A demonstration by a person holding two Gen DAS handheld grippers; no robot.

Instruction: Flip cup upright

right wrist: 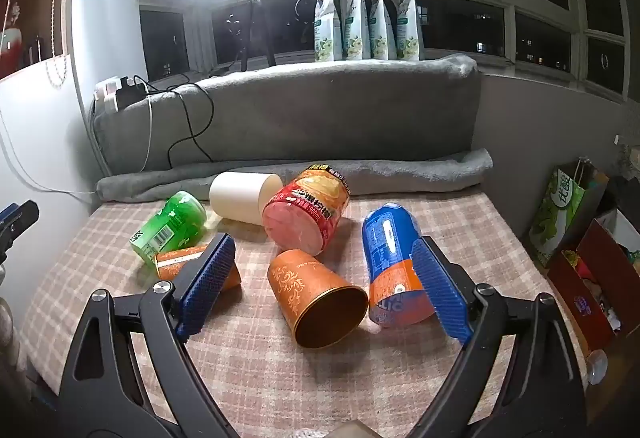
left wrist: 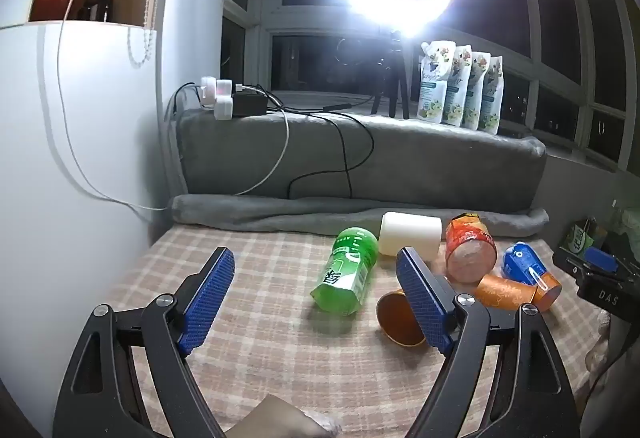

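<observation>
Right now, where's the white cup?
The plain white plastic cup lies on its side at the back of the checked tablecloth, against the rolled grey blanket, between the green cut bottle and the red-orange labelled jar.

Beige-and-white checked cloth (right wrist: 460,222) over the bed. Orange cup (right wrist: 316,296) with paler scroll pattern, gold-brown inside. Second orange cup (right wrist: 178,262) beside a green bottle (right wrist: 172,224) with white label. Cream-white cup (right wrist: 240,197) near the far edge. Red-and-orange jar (right wrist: 310,211); blue-and-orange bottle (right wrist: 390,258). Blue textured fingers (right wrist: 208,278) on black arms. Grey blanket (right wrist: 400,165) behind.
</observation>
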